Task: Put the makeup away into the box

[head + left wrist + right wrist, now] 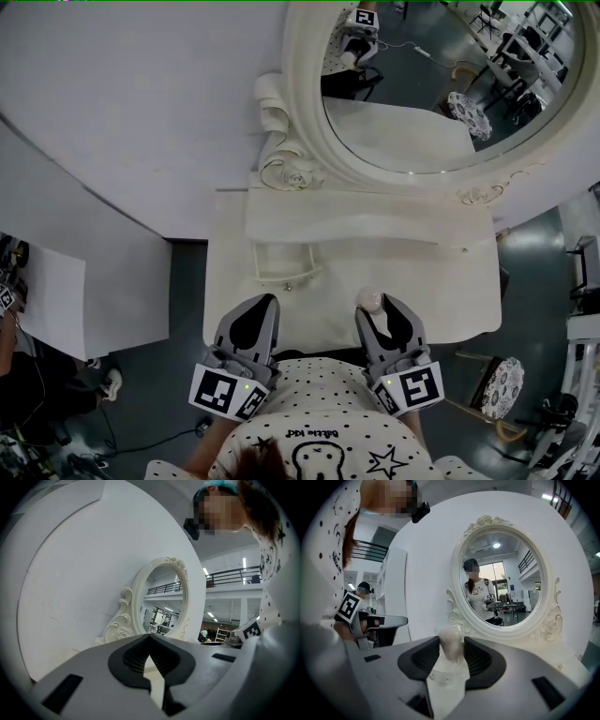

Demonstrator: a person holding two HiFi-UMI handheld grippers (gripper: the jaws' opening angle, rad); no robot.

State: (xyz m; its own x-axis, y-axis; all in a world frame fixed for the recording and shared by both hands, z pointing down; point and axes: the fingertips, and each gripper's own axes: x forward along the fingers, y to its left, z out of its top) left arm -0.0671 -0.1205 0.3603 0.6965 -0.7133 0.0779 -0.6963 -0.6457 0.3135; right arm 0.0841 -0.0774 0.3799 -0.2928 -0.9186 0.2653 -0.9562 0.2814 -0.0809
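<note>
My right gripper [380, 305] is shut on a small pale makeup piece [451, 644] with a rounded whitish top and a clear plastic body. It pokes out past the jaw tips, over the front of the white dressing table [450, 281]. The same piece shows as a pale knob [368, 300] in the head view. My left gripper [265, 305] hangs beside it over the table's front left, its tips [149, 637] meeting with nothing between them. A pale shallow box [284, 264] sits on the table just beyond the left gripper.
A large oval mirror [441, 84] in an ornate white frame stands at the back of the table against a white wall. Dark floor lies on both sides, with a patterned stool [502, 386] at the right and a white cabinet [84, 291] at the left.
</note>
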